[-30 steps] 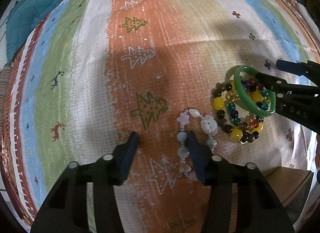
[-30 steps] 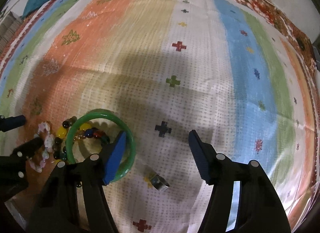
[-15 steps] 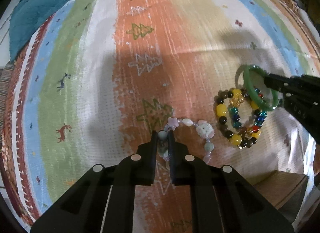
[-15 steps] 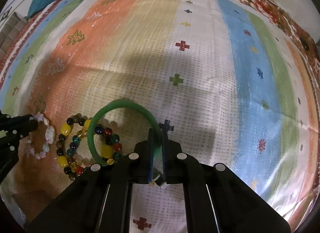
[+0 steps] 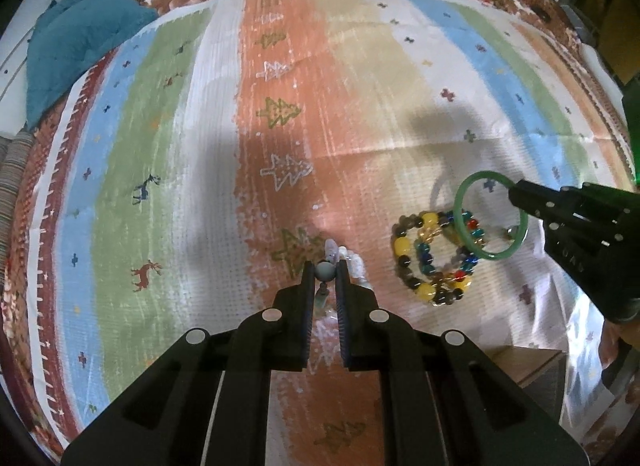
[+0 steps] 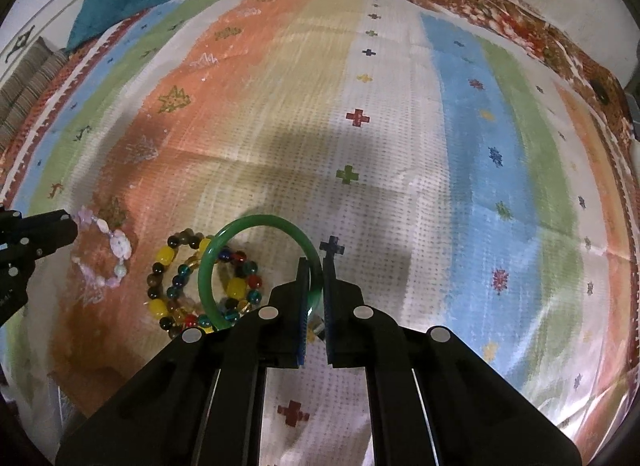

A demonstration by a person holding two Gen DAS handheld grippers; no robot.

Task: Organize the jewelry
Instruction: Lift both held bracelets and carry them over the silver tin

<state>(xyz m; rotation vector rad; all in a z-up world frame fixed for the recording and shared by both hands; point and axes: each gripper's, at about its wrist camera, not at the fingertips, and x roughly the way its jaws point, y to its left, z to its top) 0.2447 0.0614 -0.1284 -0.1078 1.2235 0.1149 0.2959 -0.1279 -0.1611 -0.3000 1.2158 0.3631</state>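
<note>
My left gripper is shut on a bead of the pale pink and white bead bracelet, which hangs partly lifted off the striped cloth; the bracelet also shows in the right wrist view. My right gripper is shut on the rim of a green bangle and holds it above the pile of multicoloured bead bracelets. In the left wrist view the green bangle hangs over the multicoloured bead bracelets, and the right gripper comes in from the right.
A striped patterned cloth covers the surface. A teal fabric bundle lies at the far left corner. A small silver ring lies under the right gripper. A brown box corner shows at lower right.
Both grippers closed: the left on the pale bracelet, the right on the green bangle. Both have since lifted, and the bangle has risen off the bead pile.
</note>
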